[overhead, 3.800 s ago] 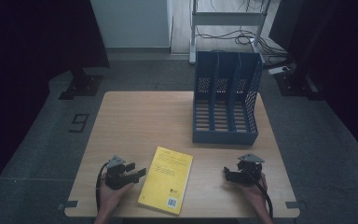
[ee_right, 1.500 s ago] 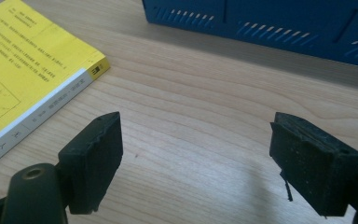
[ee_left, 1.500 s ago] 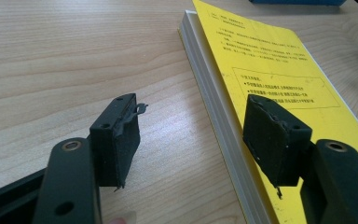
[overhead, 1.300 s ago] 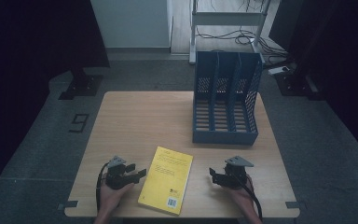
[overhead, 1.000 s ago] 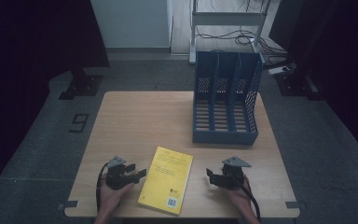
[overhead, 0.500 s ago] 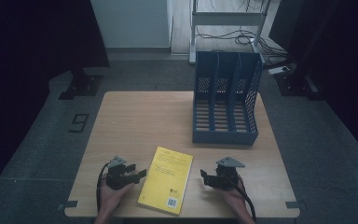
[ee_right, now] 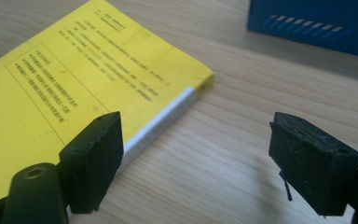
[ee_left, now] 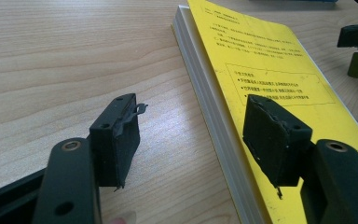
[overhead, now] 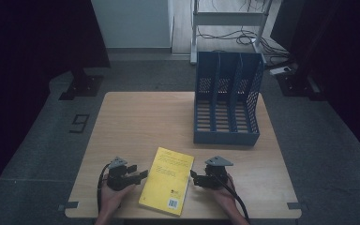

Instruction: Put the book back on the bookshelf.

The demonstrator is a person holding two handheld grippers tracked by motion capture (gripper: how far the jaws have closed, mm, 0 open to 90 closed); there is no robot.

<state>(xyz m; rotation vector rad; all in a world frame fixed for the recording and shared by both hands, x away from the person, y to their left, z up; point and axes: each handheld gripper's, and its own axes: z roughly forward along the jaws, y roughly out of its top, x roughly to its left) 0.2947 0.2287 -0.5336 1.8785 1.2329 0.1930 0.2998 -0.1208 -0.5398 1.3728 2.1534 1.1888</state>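
Woodgrain table [overhead: 136, 122] bears a glossy yellow book [overhead: 166, 186]; both tools' padded jaws apart.

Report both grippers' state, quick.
Left gripper: open, empty, jaws astride the yellow book edge.
Right gripper: open, empty, beside the book.

Wooden table [overhead: 136, 122] with flat yellow book [overhead: 166, 186] and upright blue file rack [overhead: 227, 105].
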